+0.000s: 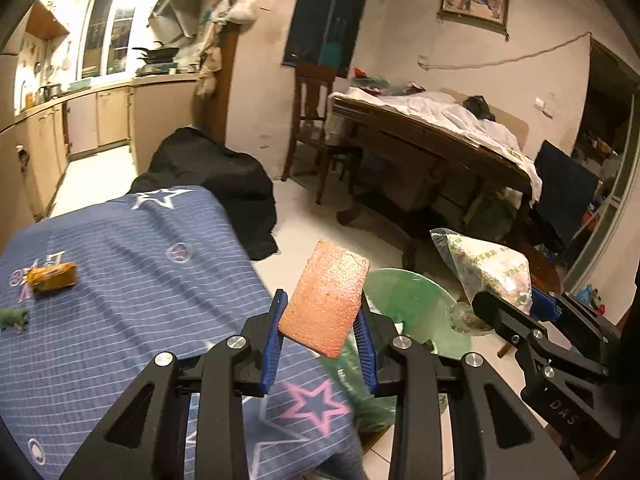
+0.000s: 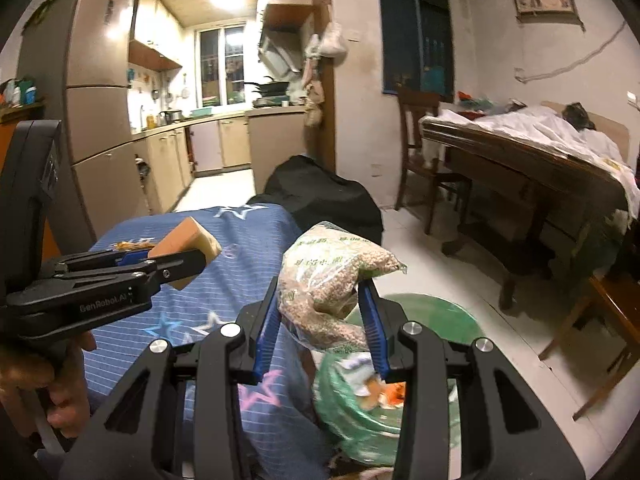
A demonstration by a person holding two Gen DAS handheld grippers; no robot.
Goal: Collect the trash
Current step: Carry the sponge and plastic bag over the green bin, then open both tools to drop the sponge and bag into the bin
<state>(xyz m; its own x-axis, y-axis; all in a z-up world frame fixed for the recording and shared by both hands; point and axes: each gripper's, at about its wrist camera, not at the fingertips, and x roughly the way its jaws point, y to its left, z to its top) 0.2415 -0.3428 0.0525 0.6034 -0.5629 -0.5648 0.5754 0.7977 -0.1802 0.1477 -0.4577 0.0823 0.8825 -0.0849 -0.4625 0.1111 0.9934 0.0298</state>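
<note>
My left gripper is shut on an orange sponge, which tilts up over the right edge of the blue starred tablecloth. My right gripper is shut on a clear bag of pale pellets. The left wrist view shows that bag to the right of the sponge. Below both grippers on the floor stands a green bag-lined trash bin with scraps inside. A yellow-orange packet and a small green item lie on the cloth at the left.
A black bag lies on the floor beyond the table. A wooden chair and a wooden table with a white cloth stand behind the bin. Another chair is at the right. A hand holds the left gripper.
</note>
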